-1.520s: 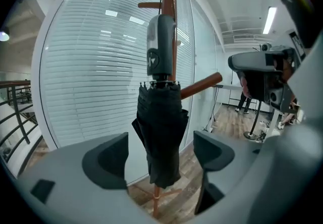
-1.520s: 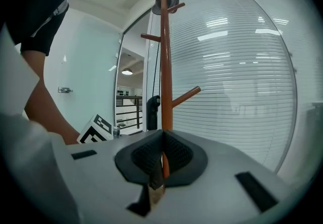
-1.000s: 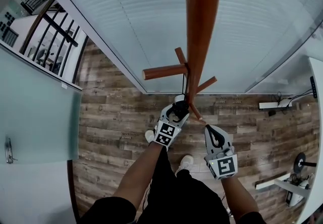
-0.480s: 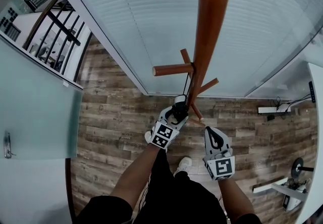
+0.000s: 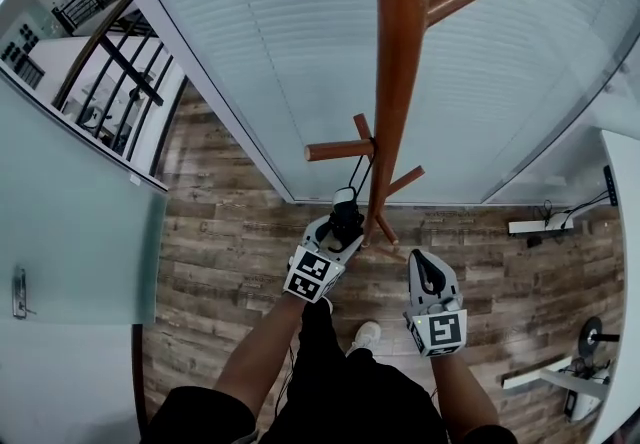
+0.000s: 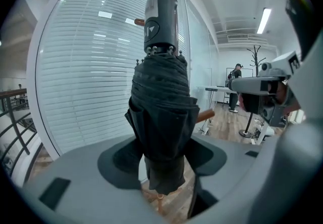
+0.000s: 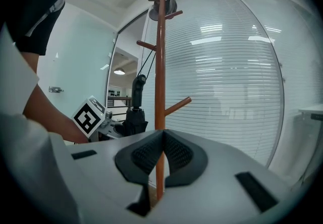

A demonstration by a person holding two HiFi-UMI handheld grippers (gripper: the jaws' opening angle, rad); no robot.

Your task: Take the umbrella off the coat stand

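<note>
The fingers of your left gripper (image 5: pixel 344 214) have just closed onto the umbrella (image 6: pixel 161 112), and you've raised it slightly. Its strap (image 5: pixel 356 172) still hangs from the peg (image 5: pixel 338 148), so it isn't free yet. The right gripper (image 5: pixel 425 266) is empty, fingers together.

The left gripper (image 5: pixel 345 220) has just closed tighter on the umbrella (image 6: pixel 161 112); the right gripper (image 5: pixel 422 262) is empty, fingers together.

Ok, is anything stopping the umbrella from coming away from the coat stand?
Yes. The umbrella, on which the left gripper's fingers have just been closing, hangs by its strap from a peg of the coat stand; the loop must clear that peg.
</note>
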